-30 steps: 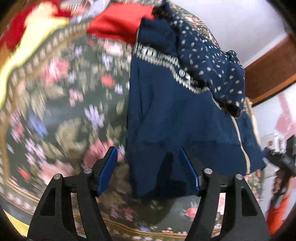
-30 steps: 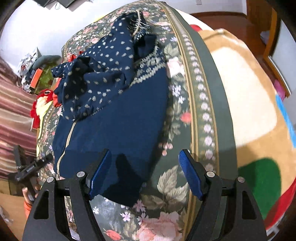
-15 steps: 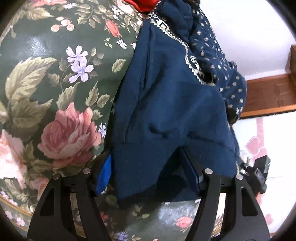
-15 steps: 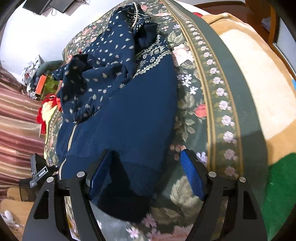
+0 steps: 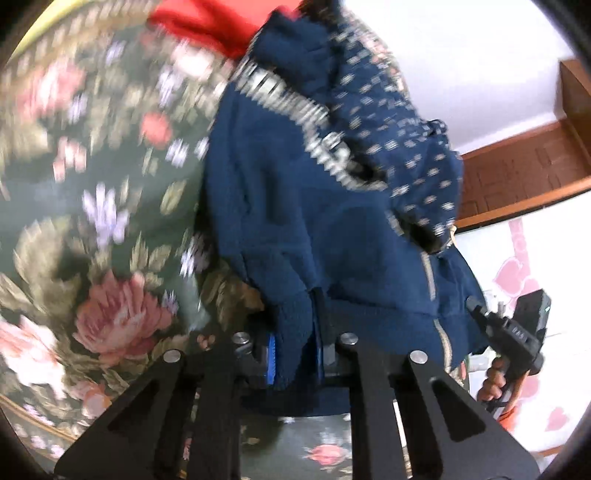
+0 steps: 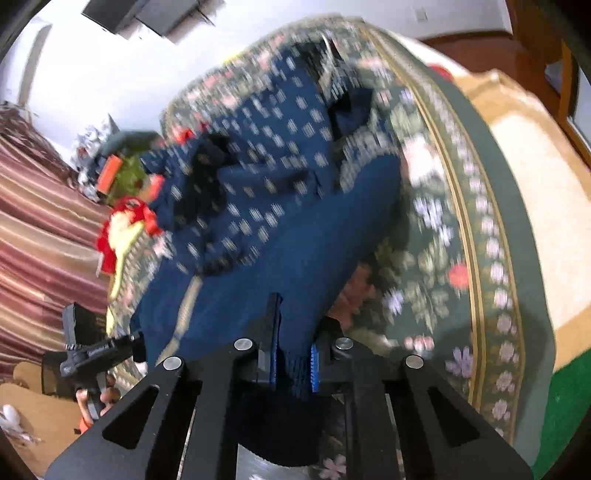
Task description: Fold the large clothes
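Observation:
A navy blue sweater [image 5: 314, 221] with a white patterned band and dotted sleeves lies on the floral bedspread [image 5: 92, 221]. My left gripper [image 5: 293, 354] is shut on the sweater's bottom hem near its left corner. In the right wrist view the same sweater [image 6: 295, 240] stretches away from me, and my right gripper [image 6: 293, 363] is shut on the hem at the other corner. The hem is lifted a little off the bed at both grips. Each gripper shows in the other's view, the right one [image 5: 517, 332] and the left one [image 6: 92, 350].
A red garment [image 5: 207, 22] lies at the far end of the bed. A beige, green and red blanket [image 6: 535, 192] lies on the right. A striped curtain [image 6: 37, 240] and clutter [image 6: 114, 173] are on the left, and the wooden floor [image 5: 517, 177] lies beyond the bed.
Both grippers were open around the hem half a second ago and have closed on it. The hem now rises off the bedspread and both views are blurred by motion.

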`<move>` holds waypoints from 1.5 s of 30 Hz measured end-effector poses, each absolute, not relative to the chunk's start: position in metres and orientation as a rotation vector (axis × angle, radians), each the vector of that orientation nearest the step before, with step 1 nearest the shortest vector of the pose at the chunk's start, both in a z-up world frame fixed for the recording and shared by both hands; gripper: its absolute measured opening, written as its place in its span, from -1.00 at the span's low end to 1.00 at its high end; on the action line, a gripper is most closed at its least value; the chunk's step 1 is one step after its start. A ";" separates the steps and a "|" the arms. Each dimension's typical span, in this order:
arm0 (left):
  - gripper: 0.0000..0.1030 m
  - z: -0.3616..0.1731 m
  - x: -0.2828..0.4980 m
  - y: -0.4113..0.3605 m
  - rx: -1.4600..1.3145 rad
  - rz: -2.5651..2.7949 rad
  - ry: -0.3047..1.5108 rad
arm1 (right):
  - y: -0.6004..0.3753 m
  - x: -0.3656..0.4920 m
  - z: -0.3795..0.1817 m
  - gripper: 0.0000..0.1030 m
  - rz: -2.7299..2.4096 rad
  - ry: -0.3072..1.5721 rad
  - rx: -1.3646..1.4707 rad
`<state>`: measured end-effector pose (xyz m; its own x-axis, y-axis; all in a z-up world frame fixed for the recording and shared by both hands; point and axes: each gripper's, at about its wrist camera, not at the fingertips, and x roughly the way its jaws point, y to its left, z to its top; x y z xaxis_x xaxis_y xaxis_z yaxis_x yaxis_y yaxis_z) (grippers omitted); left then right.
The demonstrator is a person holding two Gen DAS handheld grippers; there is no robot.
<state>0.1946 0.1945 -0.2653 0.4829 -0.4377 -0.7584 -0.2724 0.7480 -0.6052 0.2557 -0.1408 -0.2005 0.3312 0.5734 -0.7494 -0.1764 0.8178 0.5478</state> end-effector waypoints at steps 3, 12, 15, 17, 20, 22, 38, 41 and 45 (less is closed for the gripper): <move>-0.75 -0.229 0.202 0.196 -0.715 -0.126 1.010 | -0.139 0.263 -0.176 -0.79 0.530 1.061 0.412; -0.77 -0.133 0.241 0.221 -0.651 -0.090 0.755 | -0.145 0.312 -0.129 -0.81 0.534 0.913 0.504; -0.77 -0.122 0.261 0.237 -0.657 -0.051 0.707 | -0.151 0.338 -0.116 -0.84 0.499 0.855 0.518; -0.77 -0.121 0.280 0.243 -0.663 -0.020 0.694 | -0.150 0.356 -0.112 -0.85 0.467 0.840 0.514; -0.77 -0.125 0.318 0.246 -0.674 0.015 0.702 | -0.140 0.385 -0.117 -0.85 0.426 0.845 0.472; -0.77 -0.133 0.346 0.246 -0.631 0.066 0.727 | -0.131 0.405 -0.123 -0.85 0.406 0.851 0.435; -0.58 -0.229 0.459 0.256 -0.354 0.211 0.916 | -0.118 0.504 -0.220 -0.81 0.371 1.034 0.313; -0.50 -0.237 0.460 0.254 -0.333 0.167 0.956 | -0.128 0.504 -0.223 -0.69 0.382 1.065 0.352; -0.05 -0.233 0.453 0.246 -0.271 0.101 1.017 | -0.143 0.499 -0.211 0.17 0.291 1.113 0.317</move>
